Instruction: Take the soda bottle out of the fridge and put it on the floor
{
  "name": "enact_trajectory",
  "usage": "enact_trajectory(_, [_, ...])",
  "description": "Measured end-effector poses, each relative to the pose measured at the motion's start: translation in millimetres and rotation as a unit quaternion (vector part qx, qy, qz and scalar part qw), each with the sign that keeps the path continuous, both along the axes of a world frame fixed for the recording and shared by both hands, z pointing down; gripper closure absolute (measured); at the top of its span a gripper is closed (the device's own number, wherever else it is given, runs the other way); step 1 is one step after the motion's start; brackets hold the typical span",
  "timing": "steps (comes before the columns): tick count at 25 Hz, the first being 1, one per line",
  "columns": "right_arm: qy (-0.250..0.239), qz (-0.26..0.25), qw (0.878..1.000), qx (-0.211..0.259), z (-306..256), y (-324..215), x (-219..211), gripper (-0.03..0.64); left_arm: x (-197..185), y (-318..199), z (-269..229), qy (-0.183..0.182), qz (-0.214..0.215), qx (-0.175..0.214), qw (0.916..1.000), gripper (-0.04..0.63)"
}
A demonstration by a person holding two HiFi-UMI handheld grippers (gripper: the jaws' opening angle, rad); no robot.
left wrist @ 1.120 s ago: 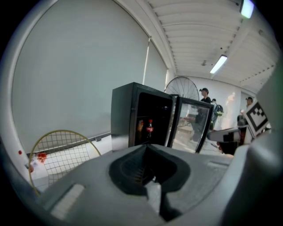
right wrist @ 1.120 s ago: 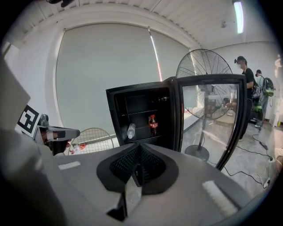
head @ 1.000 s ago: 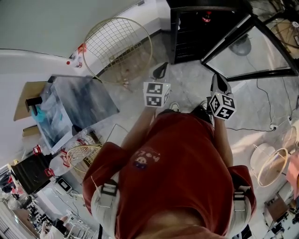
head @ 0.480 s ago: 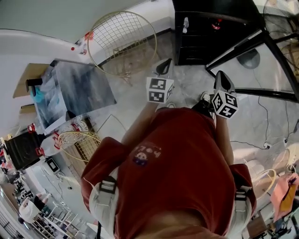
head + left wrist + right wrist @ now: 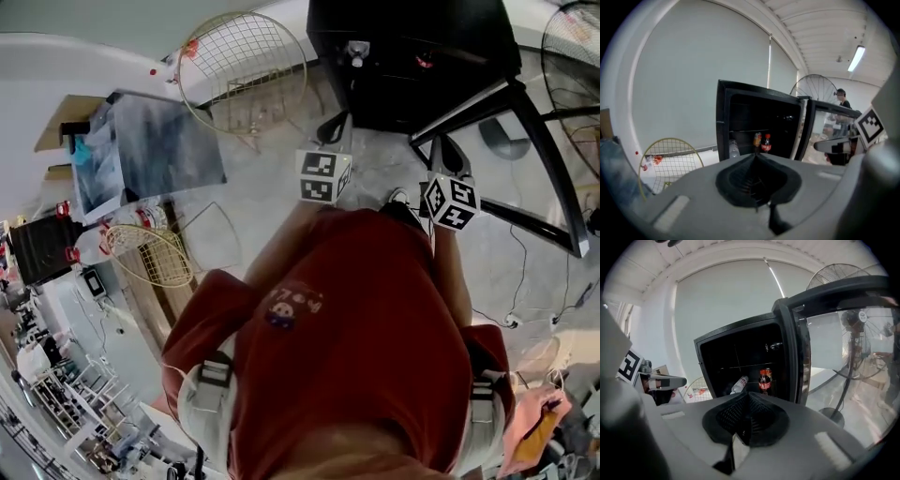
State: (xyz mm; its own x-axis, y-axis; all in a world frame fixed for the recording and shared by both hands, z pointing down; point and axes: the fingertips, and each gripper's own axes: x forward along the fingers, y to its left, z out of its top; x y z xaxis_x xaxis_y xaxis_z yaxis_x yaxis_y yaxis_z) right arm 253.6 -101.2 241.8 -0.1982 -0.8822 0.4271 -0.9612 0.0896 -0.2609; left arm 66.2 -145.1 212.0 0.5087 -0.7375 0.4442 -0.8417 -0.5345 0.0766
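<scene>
reader: fridge first: where do we find it in the head view?

legend: we place the black cabinet fridge [image 5: 323,56] at top centre, its black-framed glass door [image 5: 525,122] swung open to the right. the person in the red shirt [image 5: 375,319] stands on the pale stone floor [image 5: 262,206] in front of it.

reader: and the soda bottle?

legend: the small dark soda bottle with a red label and red cap [image 5: 764,382] stands upright on a shelf inside the fridge, toward the door side. just to its left in the right gripper view we note a clear plastic bottle with a white cap [image 5: 739,384], tipped over at a slant. in the left gripper view an orange can [image 5: 757,139] stands just beside the soda bottle.

reader: how do the grippers stand?

legend: the left gripper [image 5: 330,127] and the right gripper [image 5: 448,155] are held side by side, both pointing at the open fridge and well apart from the shelf. in each gripper's own view we see the two jaws meeting tip to tip with nothing between them, so both are closed and empty.

reader: what else do we label?

legend: a round gold wire grid [image 5: 248,70] stands by the wall left of the fridge, and a pedestal fan [image 5: 853,333] stands beyond the door.
</scene>
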Motion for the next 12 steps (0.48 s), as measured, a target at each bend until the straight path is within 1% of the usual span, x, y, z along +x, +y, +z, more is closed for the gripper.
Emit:
enact_trajectory(4, [-0.01,-0.038,0.999,0.0,2,-16,16,0.616,21,-3,-3,-0.009,-0.036,0.004,0.9993,0.595])
enact_trajectory(7, [-0.013,-0.063,0.998,-0.002,5,-19,27,0.616,37,2,-2,-0.012,-0.056,0.004,0.9984,0.595])
enact_trajectory(12, [-0.012,-0.097,0.995,-0.007,13,-18,30,0.617,44,10,-2,-0.019,-0.076,0.007,0.9969,0.595])
